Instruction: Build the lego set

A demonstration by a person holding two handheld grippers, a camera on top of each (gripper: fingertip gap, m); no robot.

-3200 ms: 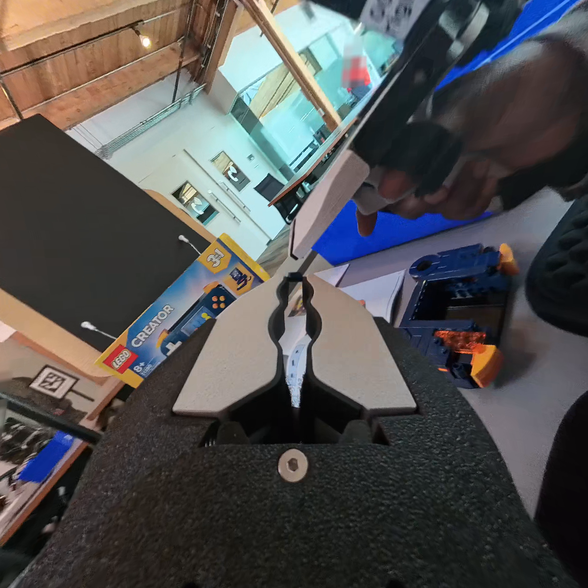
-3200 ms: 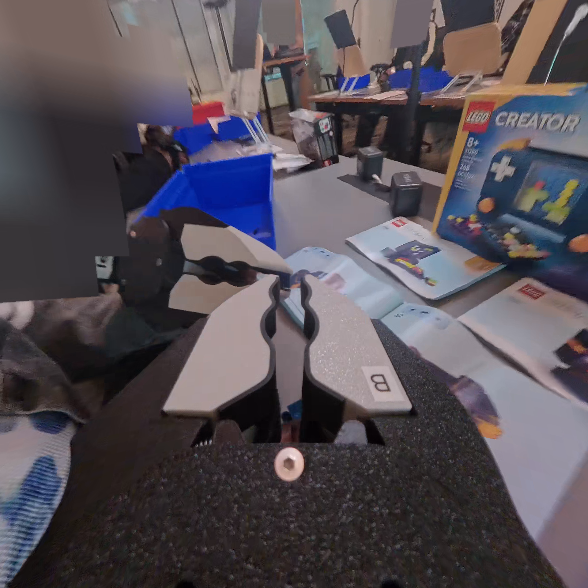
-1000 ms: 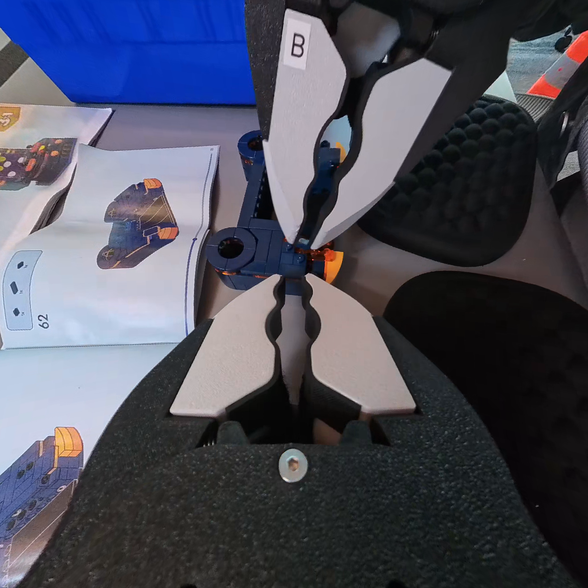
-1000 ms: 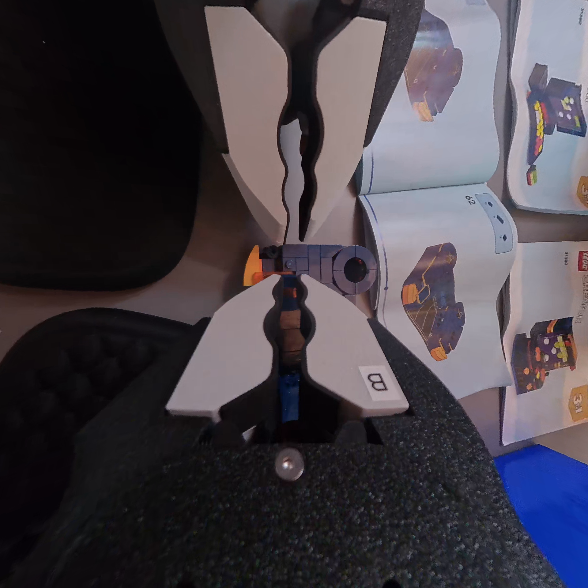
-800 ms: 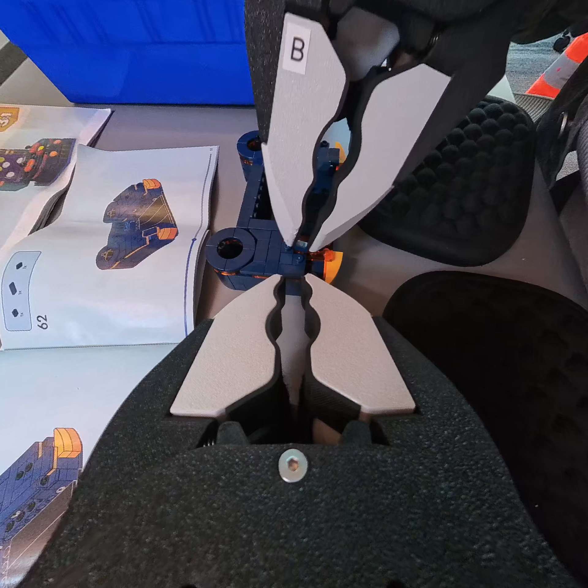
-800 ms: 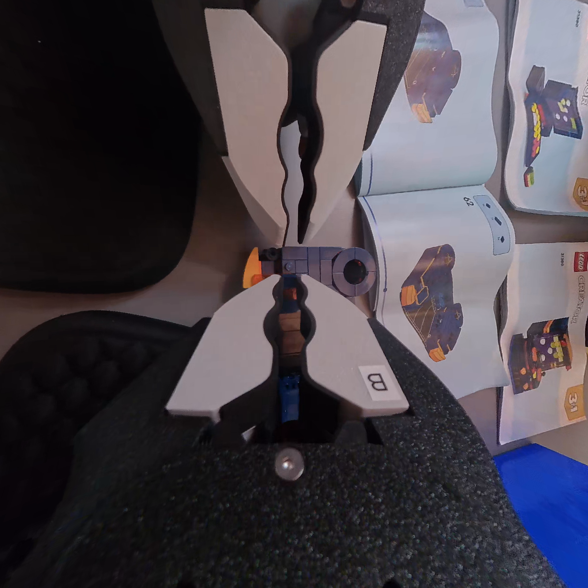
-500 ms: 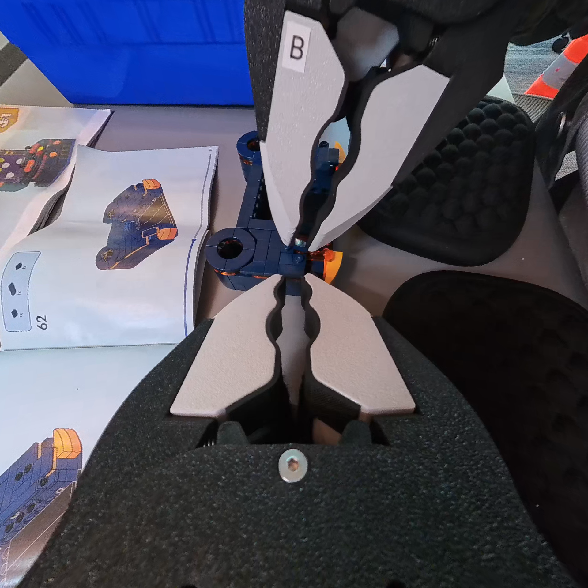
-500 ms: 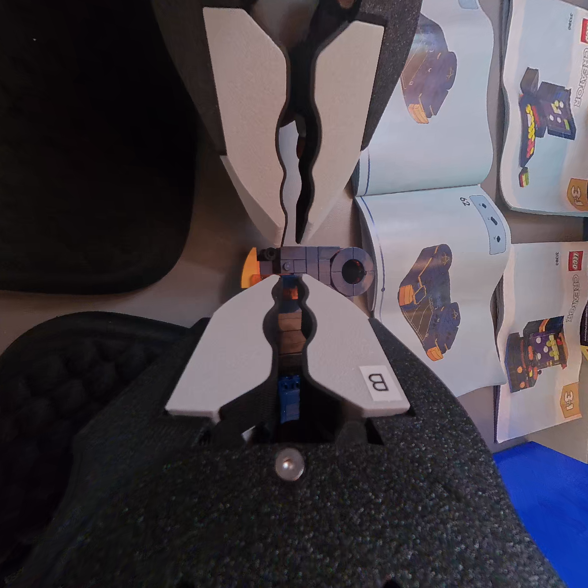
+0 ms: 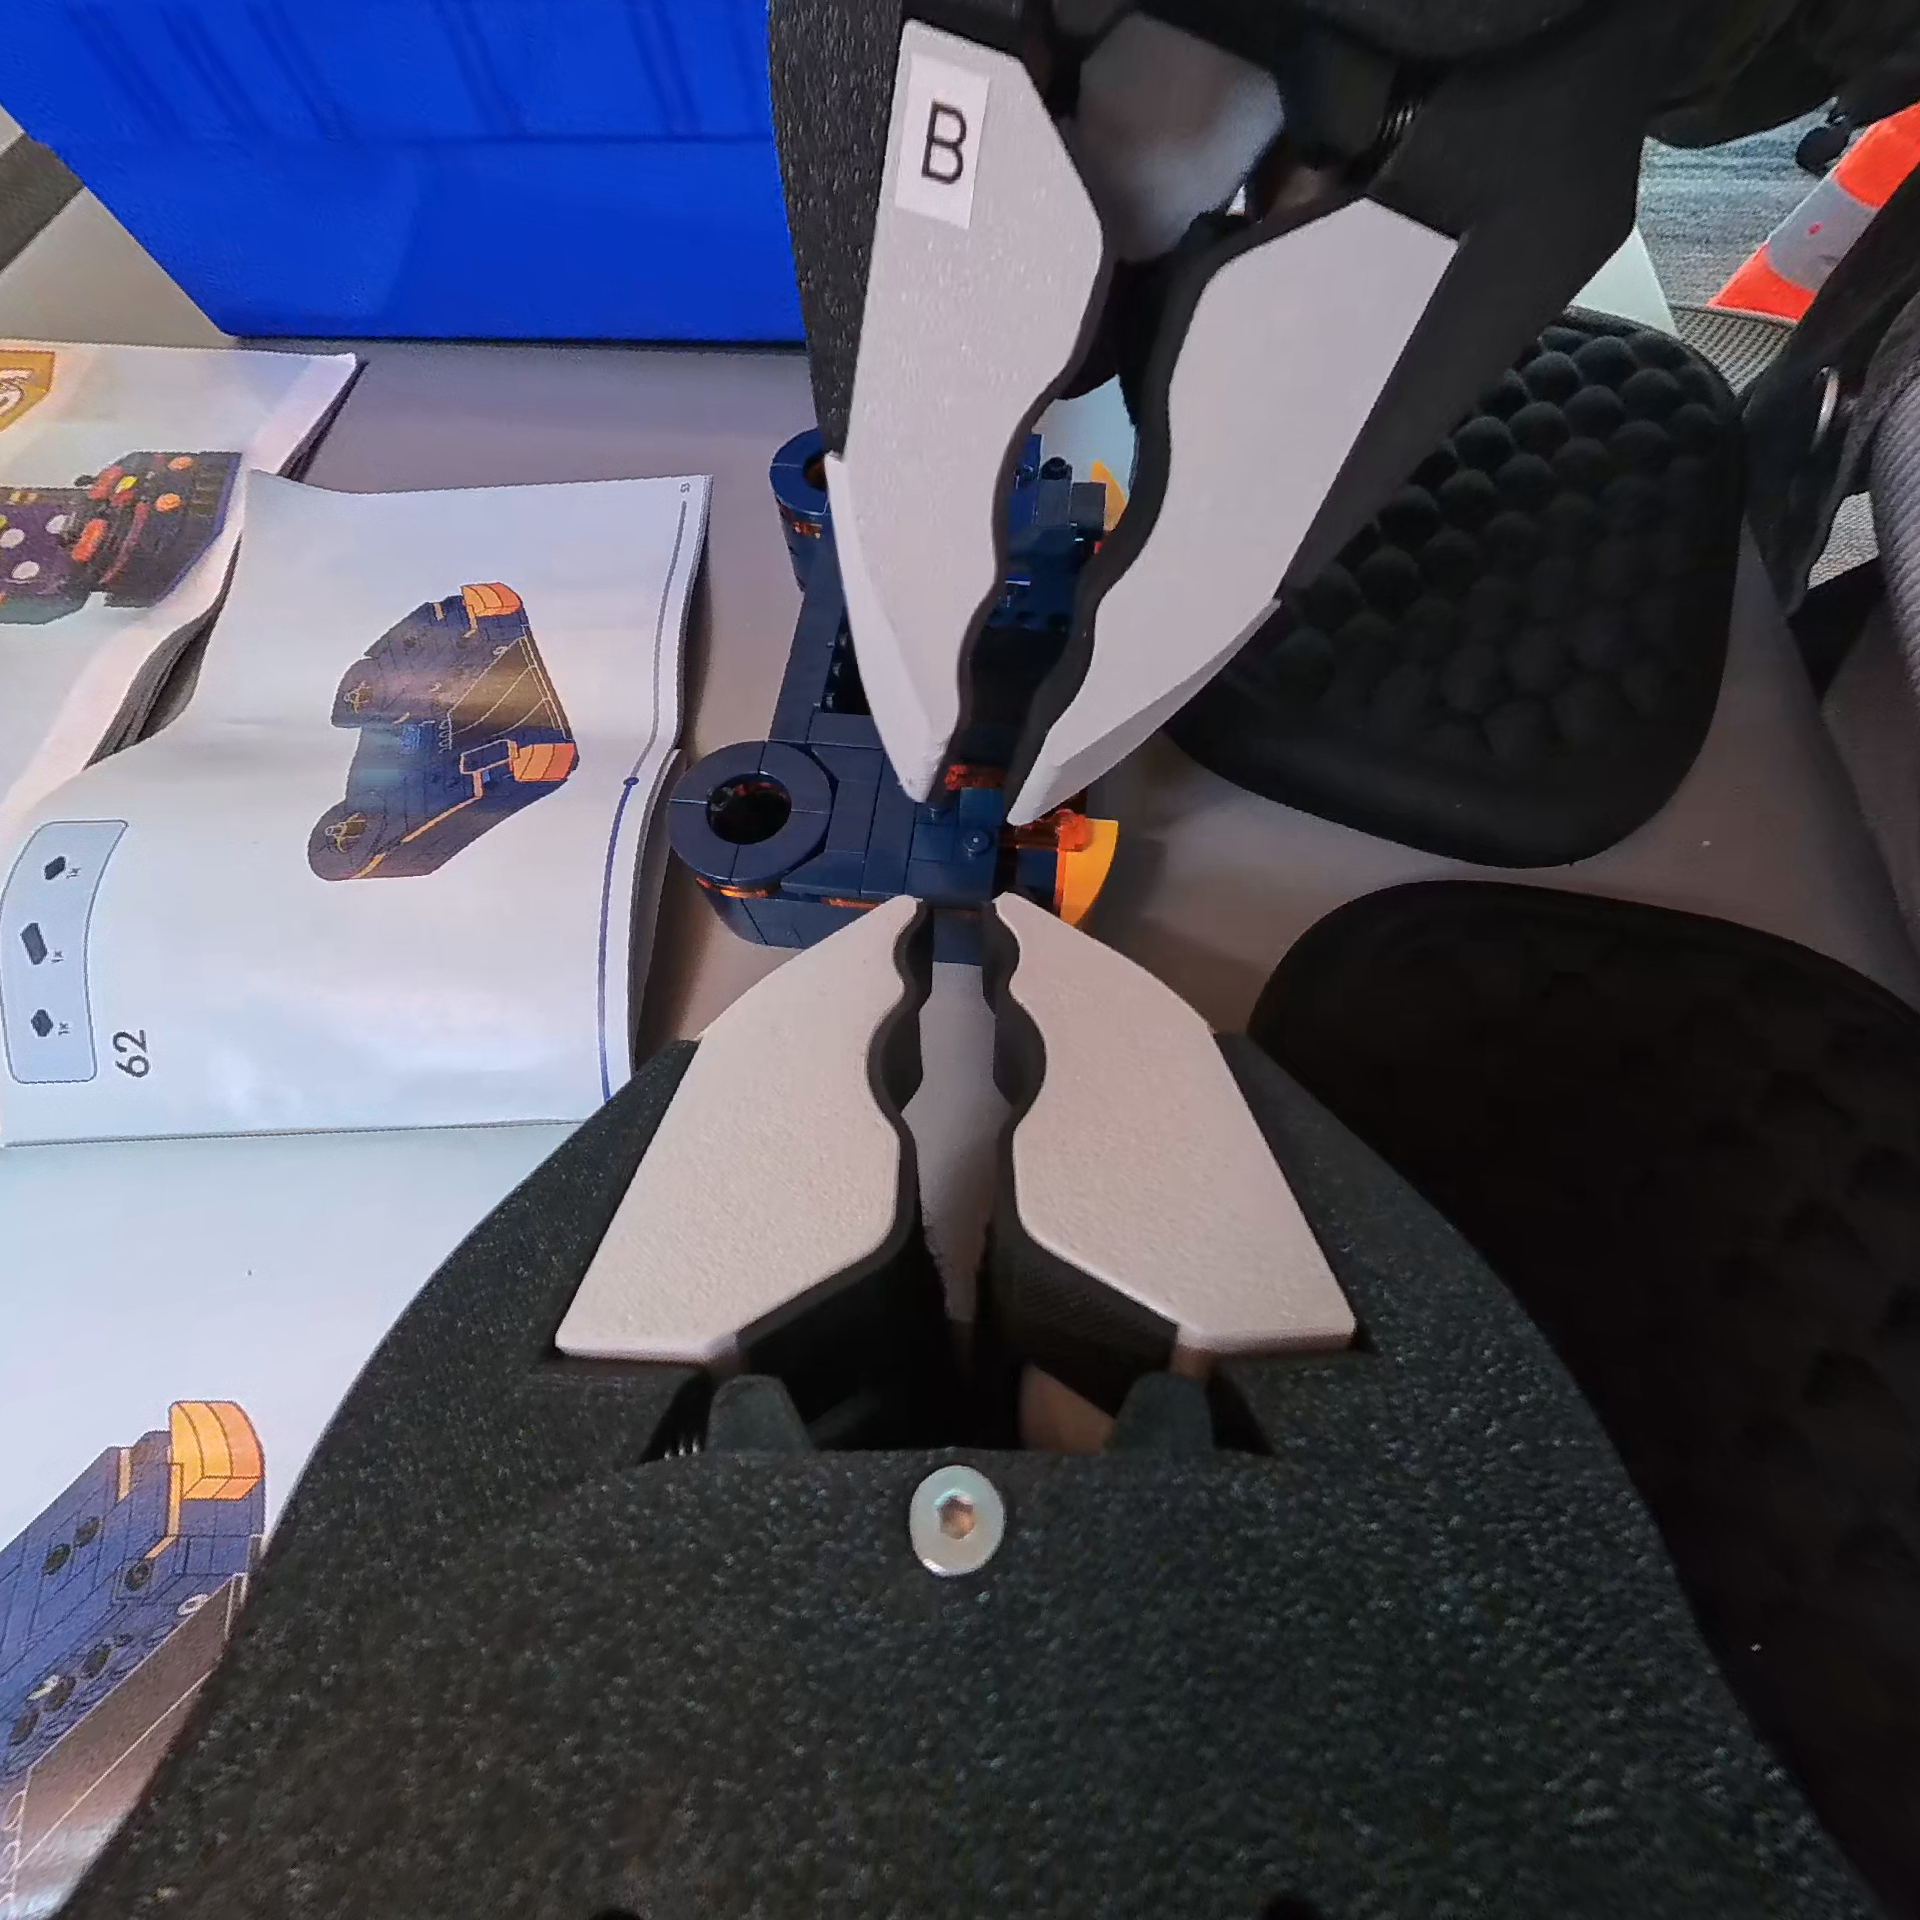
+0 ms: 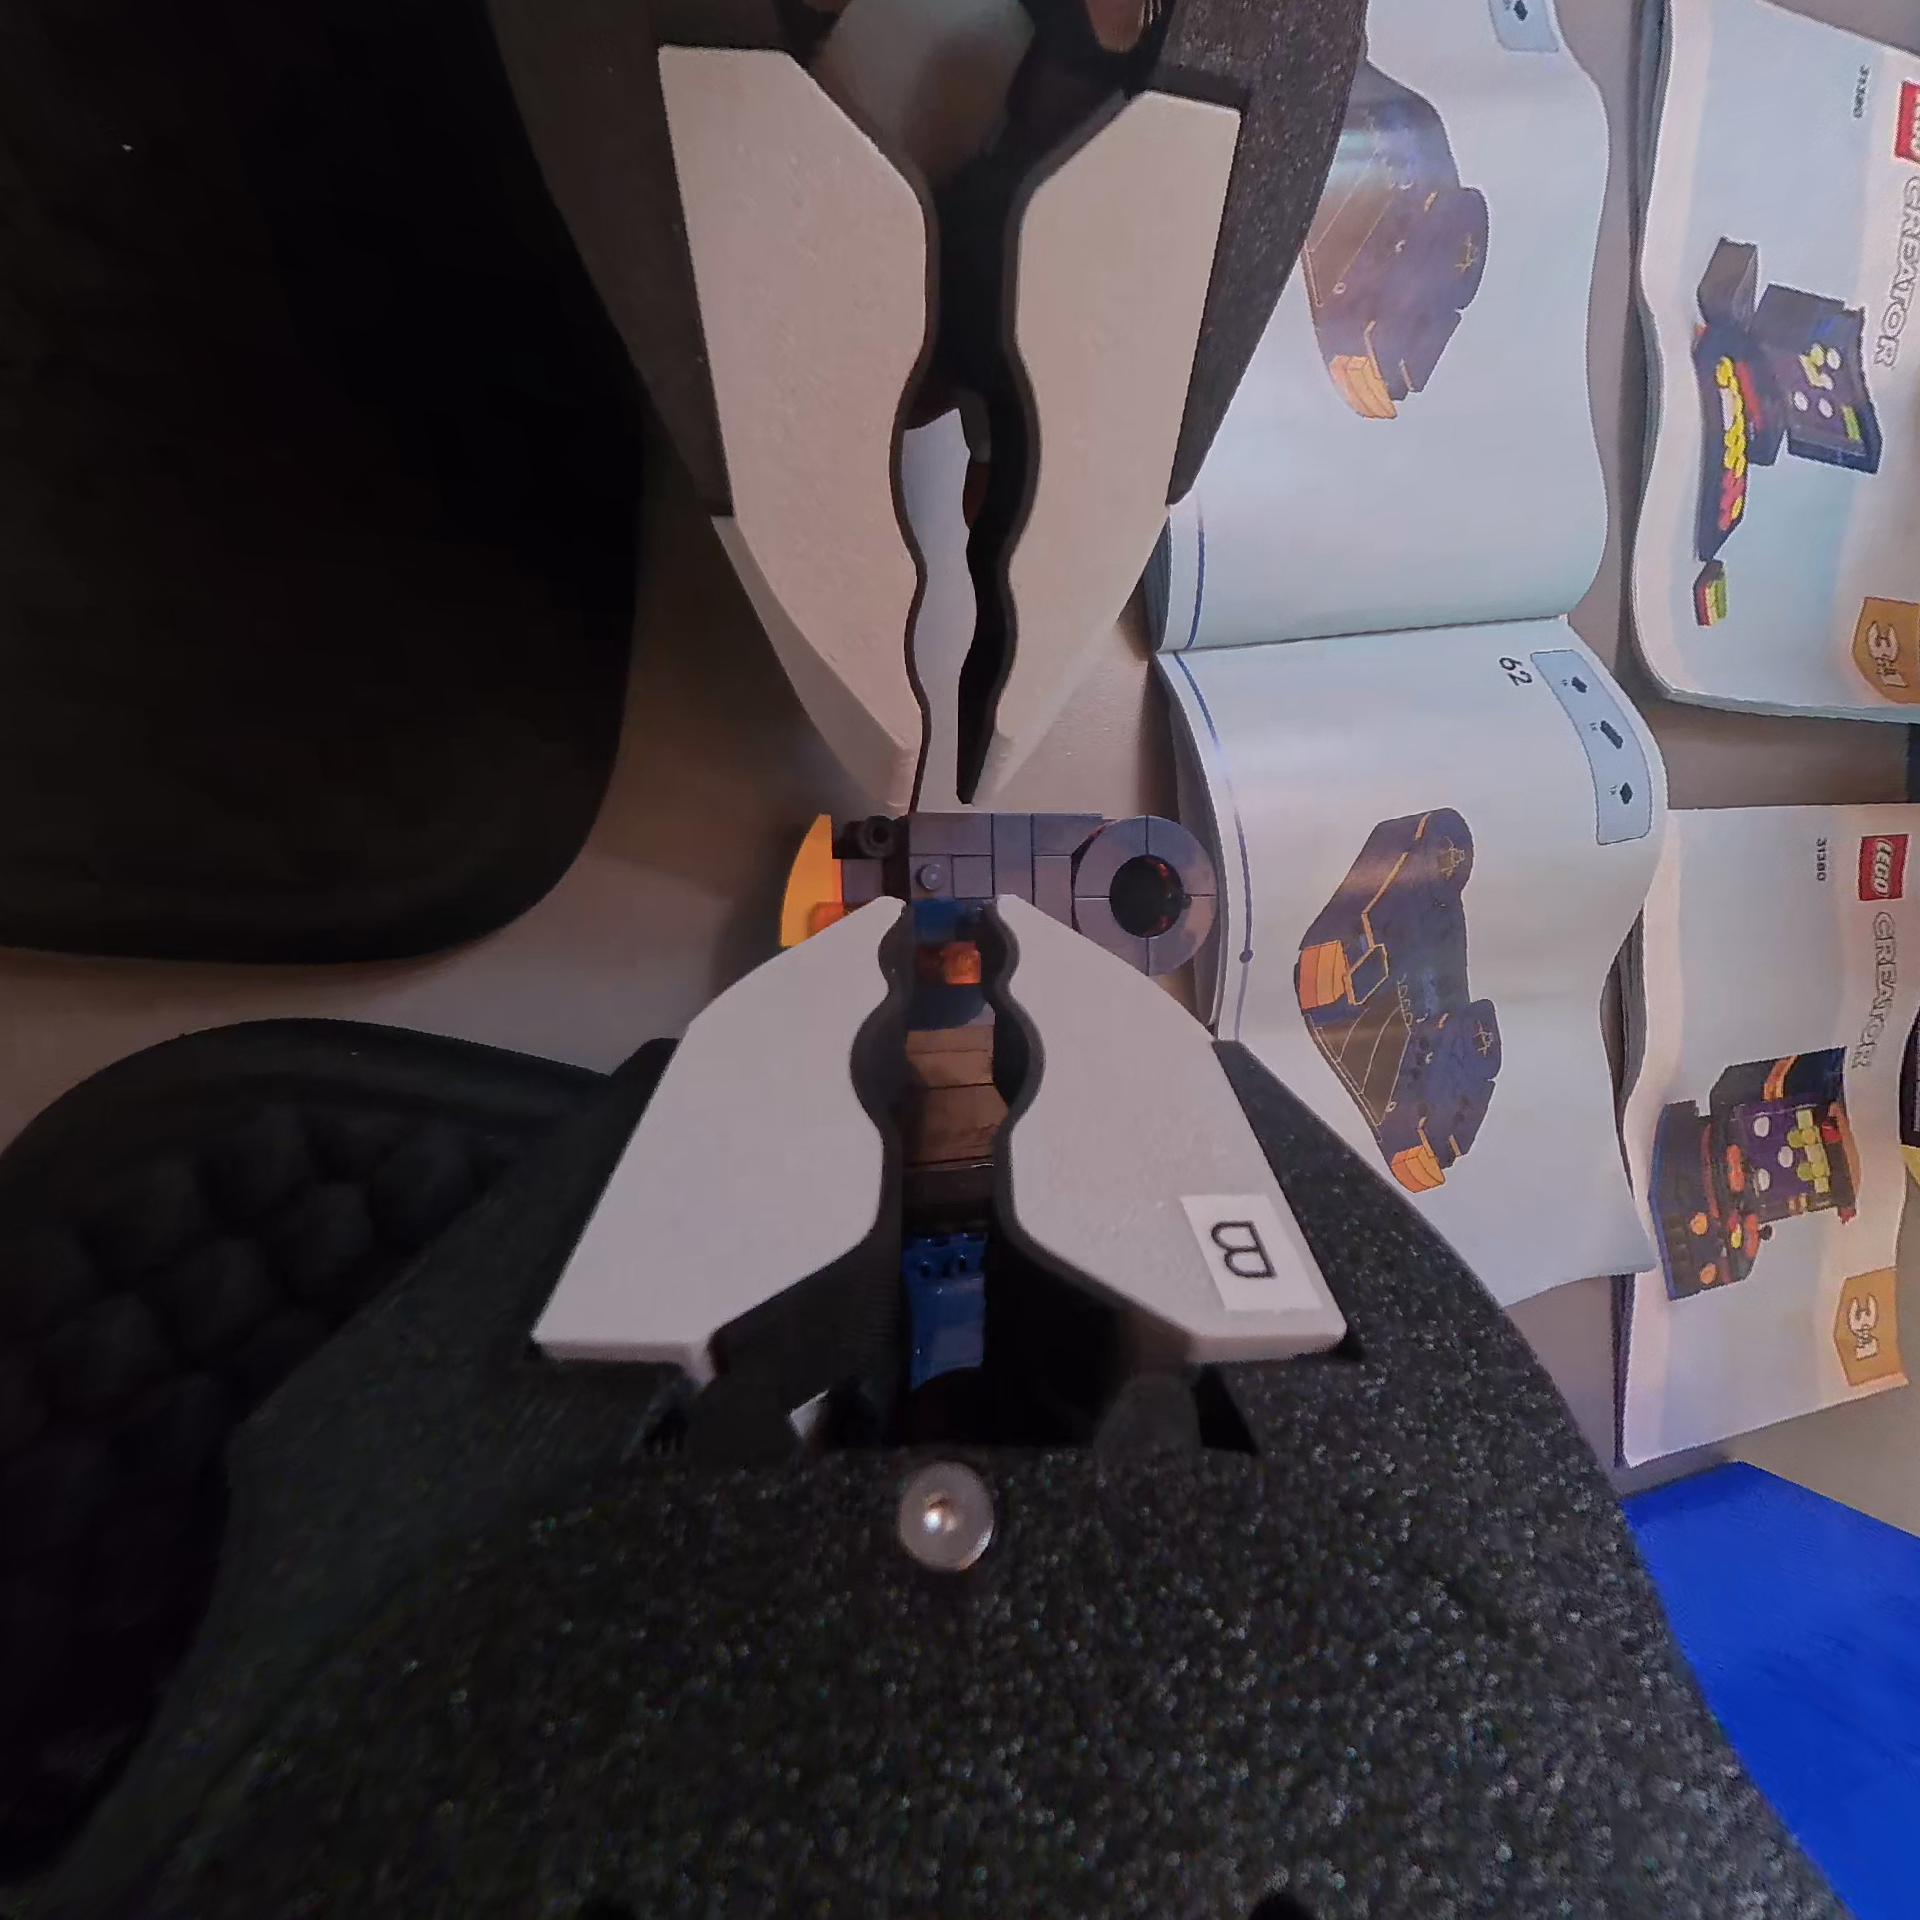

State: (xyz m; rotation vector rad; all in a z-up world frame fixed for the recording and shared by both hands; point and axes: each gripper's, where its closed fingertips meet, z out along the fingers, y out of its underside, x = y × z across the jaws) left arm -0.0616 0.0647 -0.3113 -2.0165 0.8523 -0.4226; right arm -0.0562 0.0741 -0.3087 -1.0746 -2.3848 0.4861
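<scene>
The dark blue Lego model [image 9: 831, 831] with orange corners lies on the grey table; it also shows in the right wrist view [image 10: 1039, 862]. My left gripper [image 9: 957, 914] is shut on a small dark blue piece [image 9: 956, 935] and holds it against the model's near edge. My right gripper [image 10: 943, 914] reaches over the model from the opposite side. Its jaws are nearly closed around a part of the model's top, with blue and orange bricks showing between them. The two grippers face each other tip to tip. The right one appears at the top of the left wrist view [image 9: 971, 795].
Open instruction booklets [image 9: 312, 831] lie beside the model, with more booklets in the right wrist view [image 10: 1455, 935]. A blue bin [image 9: 416, 156] stands behind them. Two black padded cushions [image 9: 1507, 571] sit on the other side. An orange cone [image 9: 1808, 239] is far off. The grippers are tip to tip, or close to it.
About three seconds ago both grippers were raised and apart; now both are down at the model. Over the last second they have barely moved; the right gripper's tips have spread slightly.
</scene>
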